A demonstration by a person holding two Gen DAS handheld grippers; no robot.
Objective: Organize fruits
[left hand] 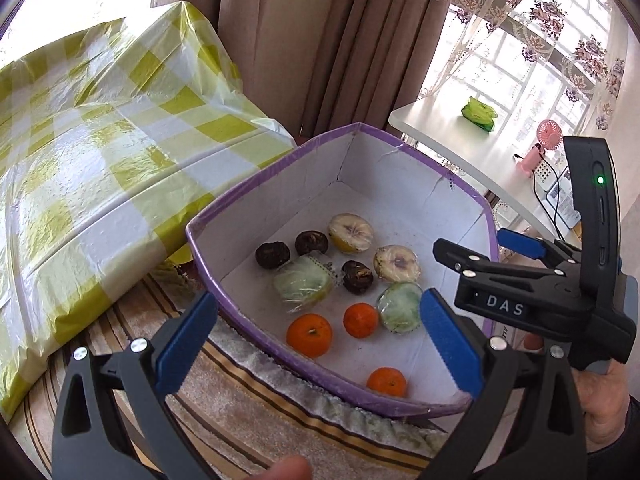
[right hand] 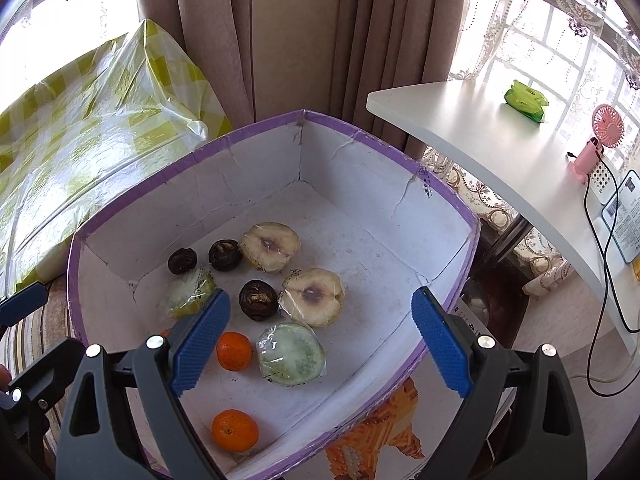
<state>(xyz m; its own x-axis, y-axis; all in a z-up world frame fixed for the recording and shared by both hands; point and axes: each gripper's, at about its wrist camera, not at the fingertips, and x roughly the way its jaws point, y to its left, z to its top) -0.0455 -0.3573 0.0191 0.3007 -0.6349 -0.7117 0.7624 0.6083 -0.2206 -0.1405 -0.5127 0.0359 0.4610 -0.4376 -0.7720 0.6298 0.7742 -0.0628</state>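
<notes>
Ten pieces of fruit lie loose on the floor of the purple-rimmed box [right hand: 188,160], none sorted from the rest. At the left, two dark round fruits [right hand: 182,261] sit beside a wrapped green half [right hand: 188,292]; a third dark one [right hand: 257,299] lies further right, between two wrapped pale cut halves [right hand: 270,246]. Near the front are three mandarins [right hand: 234,430] and another wrapped green half [right hand: 291,354]. The left gripper [left hand: 316,340] hangs over the box's near-left rim, jaws wide apart and holding nothing. The right gripper [right hand: 320,336] hovers above the box's middle, equally spread and empty, likely so either can drop onto a fruit. Whether the fruits were gathered here or wait to be sorted cannot be told.
</notes>
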